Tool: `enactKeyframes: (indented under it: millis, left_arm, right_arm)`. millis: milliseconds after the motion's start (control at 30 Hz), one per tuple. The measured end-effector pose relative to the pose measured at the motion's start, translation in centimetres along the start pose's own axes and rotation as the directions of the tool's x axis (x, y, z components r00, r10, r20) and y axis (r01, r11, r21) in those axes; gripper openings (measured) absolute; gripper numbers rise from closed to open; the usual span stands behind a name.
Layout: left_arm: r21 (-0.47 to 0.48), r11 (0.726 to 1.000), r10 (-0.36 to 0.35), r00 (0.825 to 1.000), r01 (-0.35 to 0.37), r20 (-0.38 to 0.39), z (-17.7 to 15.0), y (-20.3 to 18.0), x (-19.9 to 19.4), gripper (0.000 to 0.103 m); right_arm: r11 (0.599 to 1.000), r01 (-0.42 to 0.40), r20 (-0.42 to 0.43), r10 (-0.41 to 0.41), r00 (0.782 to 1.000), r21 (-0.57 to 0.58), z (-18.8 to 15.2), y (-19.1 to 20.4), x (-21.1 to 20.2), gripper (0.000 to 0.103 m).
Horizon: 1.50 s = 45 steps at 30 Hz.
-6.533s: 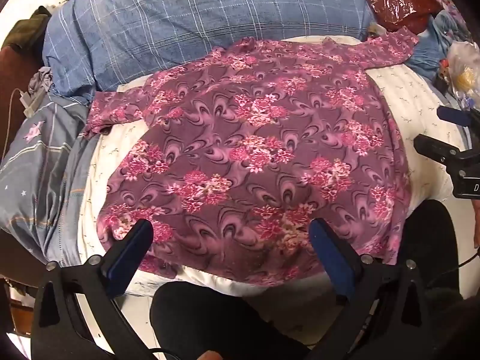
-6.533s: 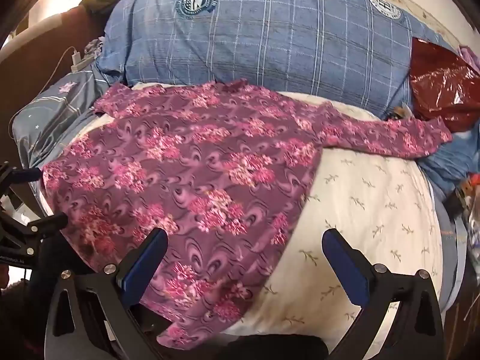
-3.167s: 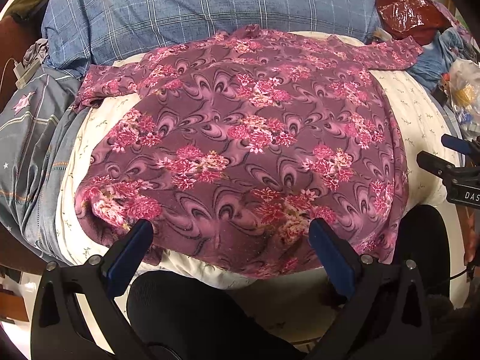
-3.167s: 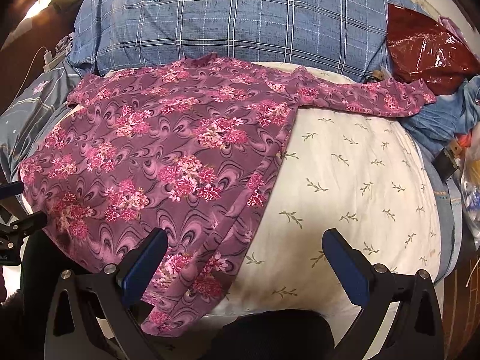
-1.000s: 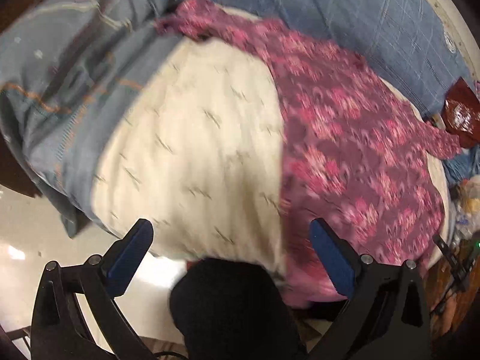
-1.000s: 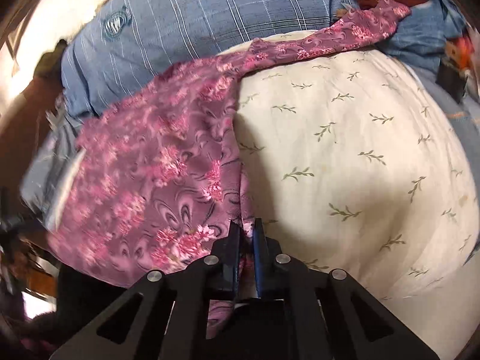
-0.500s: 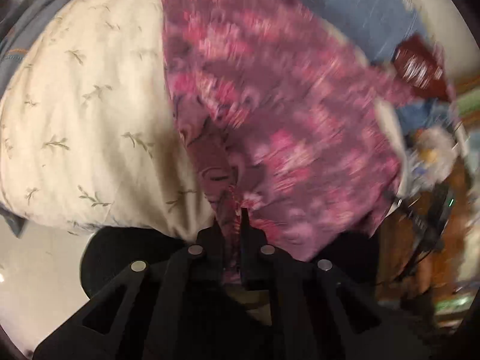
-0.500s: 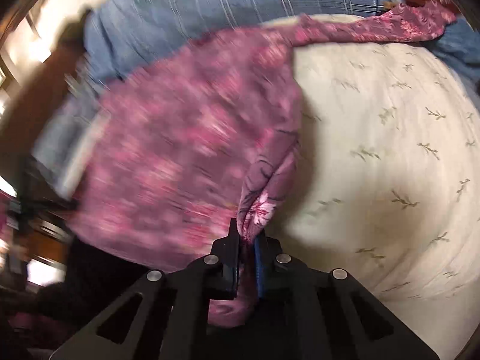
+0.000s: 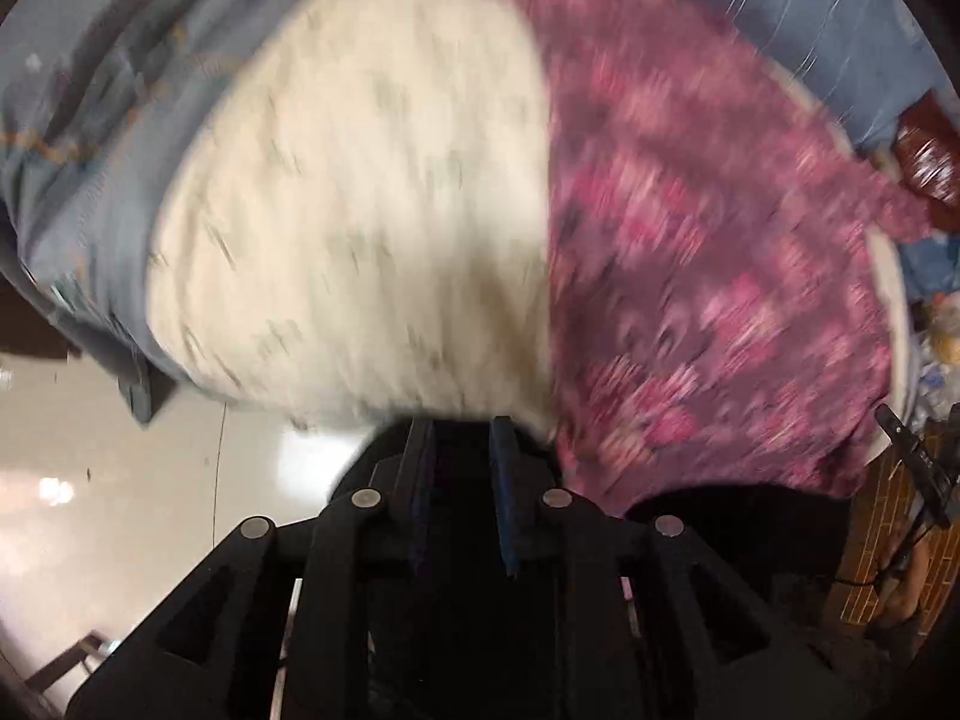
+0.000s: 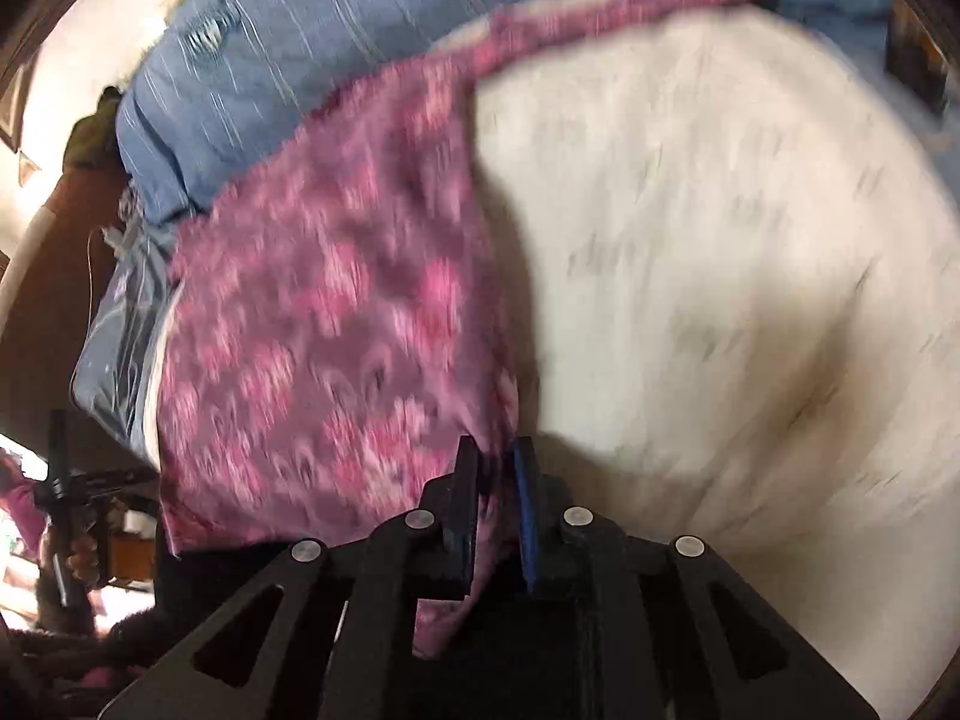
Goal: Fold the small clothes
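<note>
From the left wrist view, everything was smeared with motion. The left gripper (image 9: 459,450) had its fingers (image 9: 503,480) drawn to a narrow gap that had just been widening a little, with nothing but dark between them. The purple floral top (image 9: 708,276) lay to the right of the cream pillow (image 9: 360,204), its near hem beside the pillow's lower edge, and a blue checked quilt (image 9: 780,18) sat beyond the pillow. From the right wrist view, the right gripper (image 10: 495,474) had its fingers (image 10: 526,498) close together and just easing apart, a fold of the top's (image 10: 336,312) hem hanging between them. The top lay left of the pillow (image 10: 708,252), one sleeve running along the pillow's far edge, the quilt (image 10: 336,30) behind.
</note>
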<state>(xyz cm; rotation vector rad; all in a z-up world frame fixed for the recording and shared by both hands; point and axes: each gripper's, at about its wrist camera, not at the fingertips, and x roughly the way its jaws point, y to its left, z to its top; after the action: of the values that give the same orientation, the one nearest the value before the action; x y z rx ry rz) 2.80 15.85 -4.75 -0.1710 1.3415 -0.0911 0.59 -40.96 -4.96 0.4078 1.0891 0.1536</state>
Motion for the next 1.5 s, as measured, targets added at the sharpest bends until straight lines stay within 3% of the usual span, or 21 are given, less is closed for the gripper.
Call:
enactKeyframes:
  millis: [33, 67, 133, 233, 333, 467, 533, 567, 667, 767, 833, 900, 1067, 1200, 1233, 1267, 1300, 1433, 1500]
  left_arm:
    - [0.007, 1.0, -0.002, 1.0, 0.002, 0.025, 0.5, -0.1, -0.8, 0.023]
    - [0.019, 1.0, -0.006, 0.998, 0.005, 0.069, 1.6, -1.0, -1.9, 0.04]
    - [0.04, 0.999, -0.019, 0.991, 0.014, 0.131, 3.6, -3.1, -2.8, 0.062]
    - [0.122, 0.992, -0.06, 0.981, 0.038, 0.187, 6.9, -8.8, -2.7, 0.064]
    - [0.182, 0.983, -0.064, 0.976, 0.026, 0.207, 10.3, -14.0, -0.4, 0.065]
    - [0.186, 0.981, 0.018, 0.977, -0.059, 0.213, 13.4, -16.7, 5.9, 0.065]
    - [0.177, 0.98, 0.05, 0.979, -0.086, 0.199, 14.2, -17.0, 8.4, 0.065]
    - [0.163, 0.981, 0.072, 0.977, -0.105, 0.199, 14.7, -17.2, 9.8, 0.065]
    - [0.164, 0.973, 0.109, 0.947, -0.164, 0.303, 15.6, -17.9, 9.7, 0.066]
    - [0.125, 0.98, 0.107, 0.94, -0.155, 0.324, 16.2, -17.7, 10.8, 0.076]
    - [0.118, 0.979, 0.112, 0.923, -0.166, 0.368, 16.0, -17.6, 11.0, 0.084]
    - [0.112, 0.978, 0.117, 0.912, -0.174, 0.392, 15.7, -17.2, 11.2, 0.088]
    - [0.096, 0.982, 0.113, 0.914, -0.163, 0.39, 16.0, -16.9, 11.6, 0.092]
    - [0.103, 0.98, 0.118, 0.908, -0.173, 0.401, 16.0, -17.0, 11.6, 0.092]
    - [0.104, 0.979, 0.118, 0.907, -0.174, 0.404, 15.9, -17.2, 11.4, 0.092]
    - [0.102, 0.98, 0.118, 0.906, -0.173, 0.406, 15.9, -17.3, 11.4, 0.093]
    - [0.1, 0.98, 0.116, 0.907, -0.171, 0.406, 16.1, -17.0, 11.6, 0.093]
    - [0.091, 0.981, 0.123, 0.906, -0.173, 0.404, 15.7, -17.3, 11.2, 0.093]
    - [0.078, 0.982, 0.126, 0.905, -0.172, 0.406, 15.7, -17.4, 10.9, 0.093]
  right_arm:
    - [1.0, 0.002, 0.045, -0.001, 0.999, -0.012, 0.8, 0.2, -1.0, 0.014]
    - [1.0, -0.019, 0.088, 0.02, 0.996, -0.017, 2.0, 0.7, -1.8, 0.014]
    - [0.996, -0.084, 0.166, 0.086, 0.982, -0.023, 4.4, 1.5, -2.8, 0.015]
    - [0.991, -0.118, 0.204, 0.127, 0.971, -0.056, 8.2, 3.9, -1.1, 0.017]
    - [0.993, -0.102, 0.184, 0.111, 0.977, -0.058, 11.3, 5.1, 2.9, 0.021]
    - [0.999, -0.053, 0.03, 0.053, 0.998, 0.005, 12.6, 3.8, 10.5, 0.018]
    - [0.992, -0.121, 0.08, 0.118, 0.99, 0.037, 13.4, 2.7, 9.0, 0.019]
    - [0.993, -0.105, 0.087, 0.099, 0.991, 0.058, 14.5, 1.7, 8.0, 0.019]
    - [0.991, -0.015, 0.237, -0.016, 0.971, 0.131, 18.3, -3.0, 3.5, 0.023]
    - [0.954, 0.144, 0.332, -0.23, 0.915, 0.265, 22.5, -9.5, -0.6, 0.038]
    - [0.917, 0.237, 0.355, -0.349, 0.868, 0.321, 25.3, -13.3, -2.4, 0.039]
    - [0.888, 0.282, 0.345, -0.409, 0.845, 0.363, 27.4, -16.4, -3.0, 0.04]
    - [0.854, 0.291, 0.309, -0.443, 0.842, 0.43, 29.4, -20.5, -1.3, 0.04]
    - [0.849, 0.271, 0.339, -0.446, 0.828, 0.454, 29.4, -21.6, -0.1, 0.038]
    - [0.851, 0.256, 0.35, -0.438, 0.828, 0.458, 29.4, -21.8, 0.0, 0.032]
    - [0.854, 0.248, 0.359, -0.432, 0.827, 0.457, 29.4, -21.9, 0.1, 0.011]
    - [0.863, 0.24, 0.368, -0.421, 0.829, 0.445, 29.4, -21.8, 0.0, 0.008]
    - [0.888, 0.225, 0.439, -0.402, 0.803, 0.402, 28.7, -19.7, -1.2, 0.007]
    - [0.911, 0.199, 0.465, -0.361, 0.808, 0.362, 28.0, -18.1, -1.8, 0.007]
